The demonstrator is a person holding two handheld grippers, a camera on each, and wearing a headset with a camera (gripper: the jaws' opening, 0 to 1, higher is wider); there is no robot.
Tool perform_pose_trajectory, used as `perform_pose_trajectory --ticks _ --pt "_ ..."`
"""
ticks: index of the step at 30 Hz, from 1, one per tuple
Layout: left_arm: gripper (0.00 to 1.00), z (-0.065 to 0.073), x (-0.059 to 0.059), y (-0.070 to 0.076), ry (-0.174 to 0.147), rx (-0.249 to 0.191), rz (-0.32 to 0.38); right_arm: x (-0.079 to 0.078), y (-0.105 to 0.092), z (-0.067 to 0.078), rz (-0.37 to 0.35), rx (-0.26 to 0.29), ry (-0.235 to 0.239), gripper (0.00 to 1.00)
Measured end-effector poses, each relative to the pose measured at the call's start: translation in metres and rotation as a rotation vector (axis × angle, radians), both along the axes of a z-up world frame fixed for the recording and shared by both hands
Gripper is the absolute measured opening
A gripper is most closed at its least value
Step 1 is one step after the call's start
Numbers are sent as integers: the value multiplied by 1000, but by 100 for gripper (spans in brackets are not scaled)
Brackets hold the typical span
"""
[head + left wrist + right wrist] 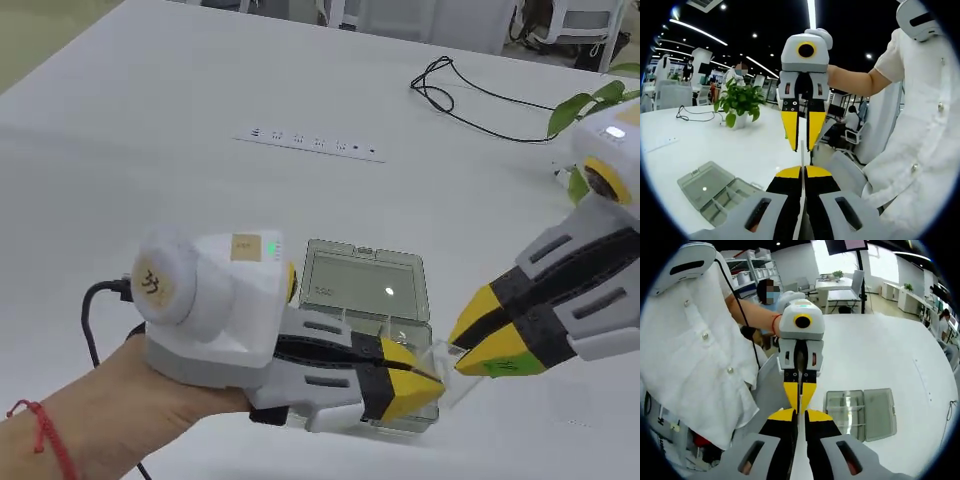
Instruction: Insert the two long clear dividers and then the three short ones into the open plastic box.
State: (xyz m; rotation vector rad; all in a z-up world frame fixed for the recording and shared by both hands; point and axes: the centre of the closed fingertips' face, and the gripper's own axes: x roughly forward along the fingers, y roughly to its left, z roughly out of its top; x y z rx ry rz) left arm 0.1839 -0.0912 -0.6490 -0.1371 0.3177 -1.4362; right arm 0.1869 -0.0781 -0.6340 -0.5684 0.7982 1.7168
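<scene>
Above the front right corner of the open plastic box [400, 330], a short clear divider [443, 362] is held from both sides. My left gripper [437, 385] comes in from the left and is shut on it. My right gripper [457, 352] comes in from the right, tip to tip, also shut on it. In the left gripper view the divider [801, 160] runs edge-on from my left gripper [802, 172] to the right gripper [802, 147] facing it. The box [715, 192] lies lower left with dividers inside. In the right gripper view my right gripper [800, 414] meets the left gripper [799, 402] beside the box [845, 410].
The box's lid [365, 280] lies flat behind the base. On the white table further back are a white power strip [315, 142], a looped black cable [470, 95] and a potted plant [590, 105]. The person's white shirt [920, 130] is close behind the grippers.
</scene>
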Motion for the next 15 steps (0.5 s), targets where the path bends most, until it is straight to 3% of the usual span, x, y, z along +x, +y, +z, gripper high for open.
perform_pose_trajectory --ticks 15 --pt "0 2 2 3 -21 -8 10 -3 4 -4 22 -5 4 3"
